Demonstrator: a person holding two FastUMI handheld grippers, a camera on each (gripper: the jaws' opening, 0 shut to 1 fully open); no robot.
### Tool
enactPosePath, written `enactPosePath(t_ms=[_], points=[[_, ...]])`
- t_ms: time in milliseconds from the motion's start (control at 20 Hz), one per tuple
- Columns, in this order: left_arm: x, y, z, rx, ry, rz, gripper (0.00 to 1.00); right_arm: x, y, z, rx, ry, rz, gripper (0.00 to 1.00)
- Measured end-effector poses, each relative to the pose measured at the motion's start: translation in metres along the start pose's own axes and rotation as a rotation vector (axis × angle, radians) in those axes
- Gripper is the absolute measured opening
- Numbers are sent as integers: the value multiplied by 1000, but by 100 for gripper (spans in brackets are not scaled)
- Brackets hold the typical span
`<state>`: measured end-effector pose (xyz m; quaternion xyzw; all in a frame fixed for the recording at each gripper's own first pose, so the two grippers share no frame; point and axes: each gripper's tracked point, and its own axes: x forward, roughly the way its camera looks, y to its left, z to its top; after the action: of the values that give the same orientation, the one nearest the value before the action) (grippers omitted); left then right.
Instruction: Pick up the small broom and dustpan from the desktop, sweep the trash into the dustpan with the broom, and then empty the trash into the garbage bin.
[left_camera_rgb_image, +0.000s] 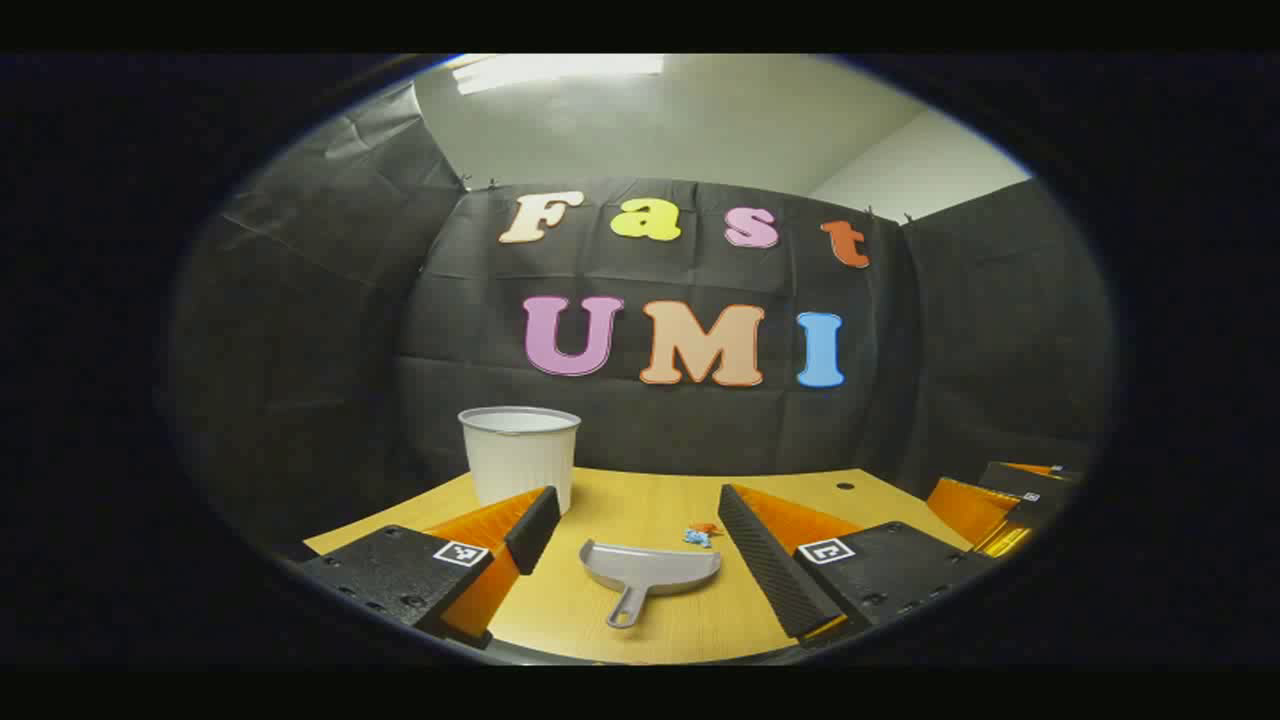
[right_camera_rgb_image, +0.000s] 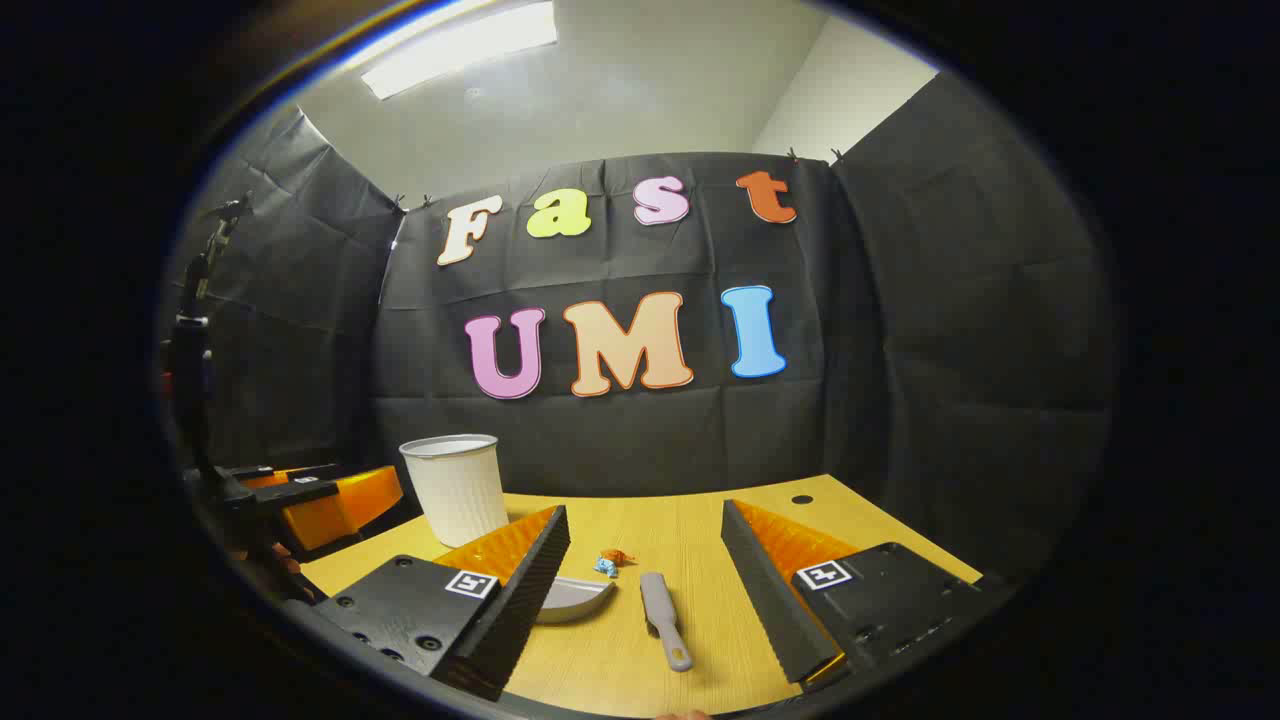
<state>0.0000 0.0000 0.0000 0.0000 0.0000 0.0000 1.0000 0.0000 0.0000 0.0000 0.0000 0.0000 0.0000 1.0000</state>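
A grey dustpan (left_camera_rgb_image: 645, 572) lies on the wooden desk (left_camera_rgb_image: 640, 500), handle toward me, between the spread fingers of my left gripper (left_camera_rgb_image: 635, 535), which hovers open above it. Small blue and orange scraps of trash (left_camera_rgb_image: 700, 535) lie just beyond its right corner. In the right gripper view a small grey broom (right_camera_rgb_image: 663, 615) lies flat on the desk, handle toward me, between the fingers of my right gripper (right_camera_rgb_image: 645, 560), also open and holding nothing. The trash (right_camera_rgb_image: 613, 562) sits left of the broom's head, with the dustpan (right_camera_rgb_image: 572, 598) partly hidden behind the left finger.
A white ribbed garbage bin (left_camera_rgb_image: 520, 455) stands upright at the back left of the desk, near the cloth wall. The other gripper (left_camera_rgb_image: 1000, 500) shows at the far right of the left gripper view. The desk has a small cable hole (right_camera_rgb_image: 802, 498) at the back right.
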Motion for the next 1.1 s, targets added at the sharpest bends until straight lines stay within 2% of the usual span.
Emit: enactPosePath(t_ms=[400, 450, 550, 650, 1100], points=[[2, -15, -12, 15, 43, -43, 99, 3, -2, -2, 0, 16, 1, 92], [1, -17, -14, 15, 48, -47, 96, 2, -2, -2, -1, 19, 3, 92], [1, -19, -17, 19, 56, -53, 99, 2, -2, -3, -5, 21, 5, 92], [2, -20, -20, 23, 68, -61, 96, 1, -1, -4, -7, 27, 7, 92], [-3, -21, -31, 31, 102, -68, 99, -3, -5, -10, -4, 43, -9, 92]])
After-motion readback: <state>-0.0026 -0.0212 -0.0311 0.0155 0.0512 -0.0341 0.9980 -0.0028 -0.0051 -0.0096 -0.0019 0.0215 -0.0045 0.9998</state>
